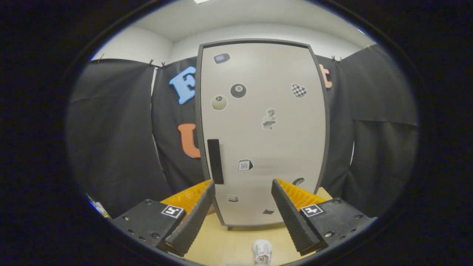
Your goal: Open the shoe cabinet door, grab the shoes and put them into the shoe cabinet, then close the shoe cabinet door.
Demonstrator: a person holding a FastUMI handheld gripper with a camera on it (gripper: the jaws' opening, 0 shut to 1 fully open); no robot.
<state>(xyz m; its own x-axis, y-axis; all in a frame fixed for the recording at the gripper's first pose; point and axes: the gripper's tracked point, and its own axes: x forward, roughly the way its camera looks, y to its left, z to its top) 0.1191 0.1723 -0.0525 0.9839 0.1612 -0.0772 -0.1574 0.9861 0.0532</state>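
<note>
Gripper (242,184) gapes wide, holding nothing; shoe (262,252) lies low between its fingers, and beyond them stands the cabinet (273,147) (door shut, stickers on it).

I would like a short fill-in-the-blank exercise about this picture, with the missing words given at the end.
1. The door of the shoe cabinet is ____.
2. The black handle is mounted near the door's ____ edge.
3. The gripper has its fingers ____, with nothing between them.
4. The white shoe lies on the ____ in front of the cabinet.

Missing words: closed; left; open; table
</note>
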